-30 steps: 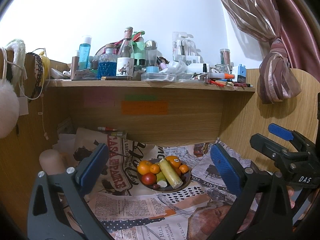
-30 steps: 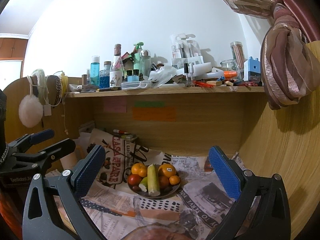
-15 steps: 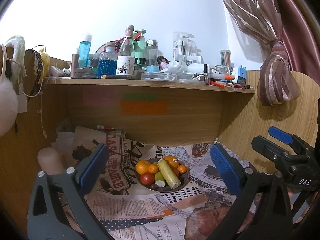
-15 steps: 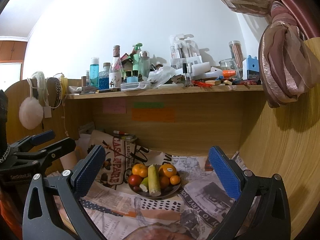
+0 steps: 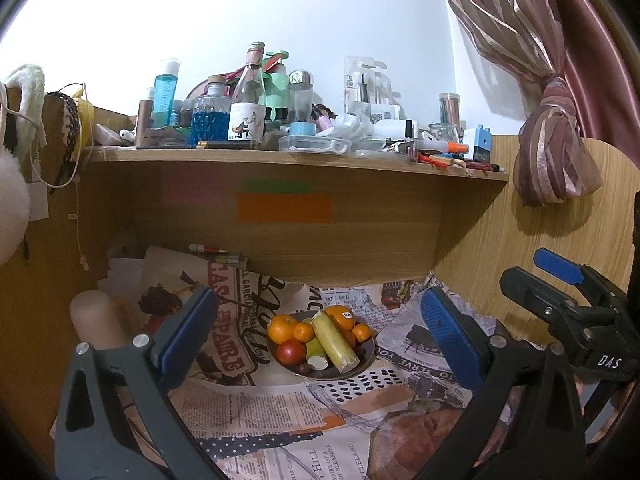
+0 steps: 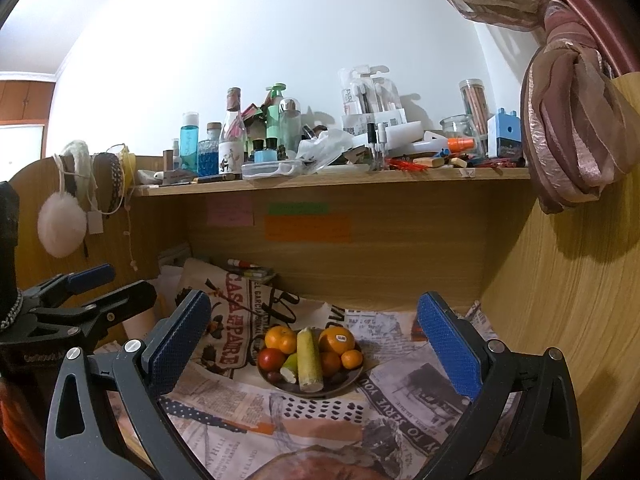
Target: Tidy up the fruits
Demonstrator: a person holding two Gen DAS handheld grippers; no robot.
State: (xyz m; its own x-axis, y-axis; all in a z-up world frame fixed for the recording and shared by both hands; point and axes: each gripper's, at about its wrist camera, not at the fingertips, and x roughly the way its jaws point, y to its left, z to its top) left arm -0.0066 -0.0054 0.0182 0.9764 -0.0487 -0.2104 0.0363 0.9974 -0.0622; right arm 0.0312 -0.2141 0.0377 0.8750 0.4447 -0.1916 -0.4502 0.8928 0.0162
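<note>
- Looking along both tools, I find the dark round plate (image 5: 362, 364) low in the middle of each frame, resting on the printed newspaper sheets (image 5: 256, 404) that cover the desk under the wooden shelf (image 5: 280, 160).
- The fruit lies heaped on that plate: a large orange with a sticker (image 6: 337, 340), a second orange (image 6: 280, 338), a red round fruit (image 6: 270, 359), two small mandarins, and a pale yellow-green stalk (image 6: 309, 360) laid across the pile.
- My left gripper (image 5: 320, 336) has its blue-padded jaws spread wide with nothing between them, and they frame the plate from well short of it.
- My right gripper (image 6: 314, 340) is spread just as wide and also holds nothing; the plate sits between its pads in the lower centre.
- I judge that this fits either fruit already gathered on the plate or a heap waiting to be sorted out of it, so I would not commit to a pick.
- If I do reach in, I would take a piece off the top and close gently.
- The stalk rests on the round pieces, so nudging it could set them rolling.
</note>
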